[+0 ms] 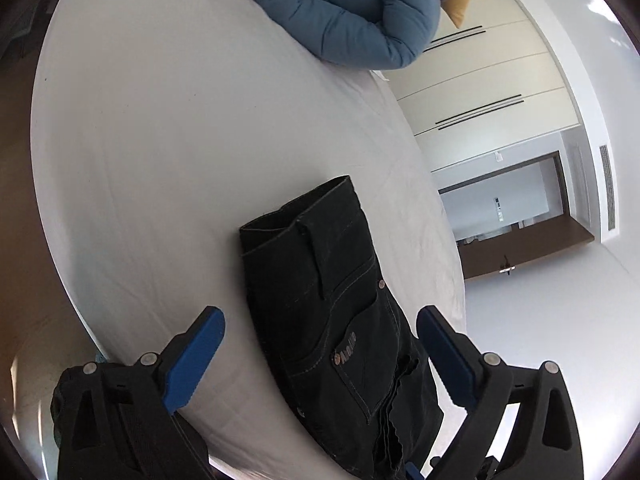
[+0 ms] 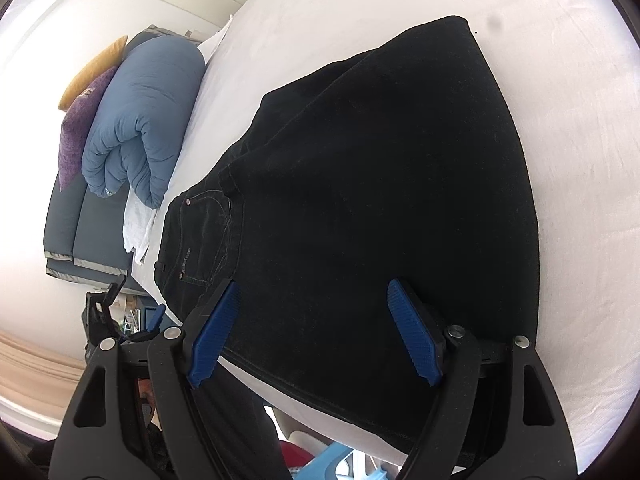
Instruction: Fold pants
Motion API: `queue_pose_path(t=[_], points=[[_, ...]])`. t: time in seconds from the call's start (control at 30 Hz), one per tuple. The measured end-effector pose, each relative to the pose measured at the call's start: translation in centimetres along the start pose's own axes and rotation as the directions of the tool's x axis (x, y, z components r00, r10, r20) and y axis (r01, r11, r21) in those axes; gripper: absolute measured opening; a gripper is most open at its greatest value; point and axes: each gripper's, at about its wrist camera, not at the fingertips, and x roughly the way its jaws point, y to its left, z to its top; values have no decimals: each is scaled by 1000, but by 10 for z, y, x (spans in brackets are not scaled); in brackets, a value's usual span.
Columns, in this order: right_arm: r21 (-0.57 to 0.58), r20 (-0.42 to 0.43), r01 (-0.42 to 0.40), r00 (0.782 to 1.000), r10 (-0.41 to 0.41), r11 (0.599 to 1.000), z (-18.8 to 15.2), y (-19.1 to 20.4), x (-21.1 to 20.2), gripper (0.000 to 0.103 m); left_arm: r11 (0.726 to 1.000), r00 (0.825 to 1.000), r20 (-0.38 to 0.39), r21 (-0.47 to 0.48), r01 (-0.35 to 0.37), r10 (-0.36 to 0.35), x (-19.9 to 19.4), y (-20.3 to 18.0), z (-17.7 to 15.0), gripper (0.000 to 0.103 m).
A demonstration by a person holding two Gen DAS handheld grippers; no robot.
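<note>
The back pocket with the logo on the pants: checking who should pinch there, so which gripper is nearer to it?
Left. The left gripper straddles the back pocket, jaws open. The right gripper hovers open over the legs of the pants, farther away.

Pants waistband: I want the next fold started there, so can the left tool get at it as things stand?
Probably yes. The left tool is open, its pads either side of the black pants, and nothing lies on the waistband ahead.

The pants (image 2: 360, 184) lie on the bed (image 2: 580, 160) near its edge — a duvet (image 2: 140, 120) well beyond.
</note>
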Motion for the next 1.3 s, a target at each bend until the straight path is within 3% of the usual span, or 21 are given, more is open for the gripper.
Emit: queue_pose_path(t=[0.17, 0.43, 0.5, 0.57, 0.87, 0.93, 0.97, 1.0, 1.03, 1.13, 1.3], points=[[10, -6, -1, 1000, 1, 1000, 0, 0, 0, 76, 994, 998, -33, -103, 42, -45, 19, 19, 8, 97], [34, -18, -3, 1000, 4, 999, 3, 1, 1, 74, 979, 992, -38, -172, 109, -117, 40, 18, 10, 92], [70, -35, -44, 998, 46, 997, 6, 3, 2, 67, 973, 990, -37, -194, 126, -135, 42, 21, 12, 91], [85, -54, -89, 994, 93, 992, 10, 14, 5, 66, 970, 988, -42, -201, 138, -150, 42, 21, 14, 90], [0, -158, -231, 961, 228, 973, 56, 96, 66, 66, 968, 982, -105, -213, 131, -156, 56, 19, 16, 49], [30, -176, -214, 960, 216, 976, 65, 94, 84, 66, 971, 983, -110, -207, 120, -145, 60, 17, 15, 43], [45, -196, -160, 966, 166, 986, 69, 87, 96, 66, 971, 983, -114, -209, 116, -142, 63, 17, 15, 37], [58, -211, -82, 973, 93, 995, 70, 77, 105, 60, 971, 984, -115, -212, 112, -138, 63, 18, 15, 31], [105, -220, -52, 973, 75, 993, 70, 62, 115, 51, 971, 984, -116, -215, 110, -137, 63, 18, 15, 28], [222, -170, -119, 973, 159, 968, 74, 43, 111, 49, 971, 985, -106, -213, 109, -134, 59, 19, 13, 21], [176, -175, -85, 978, 116, 981, 73, 50, 111, 49, 978, 990, -74, -182, 106, -121, 53, 8, 10, 18]])
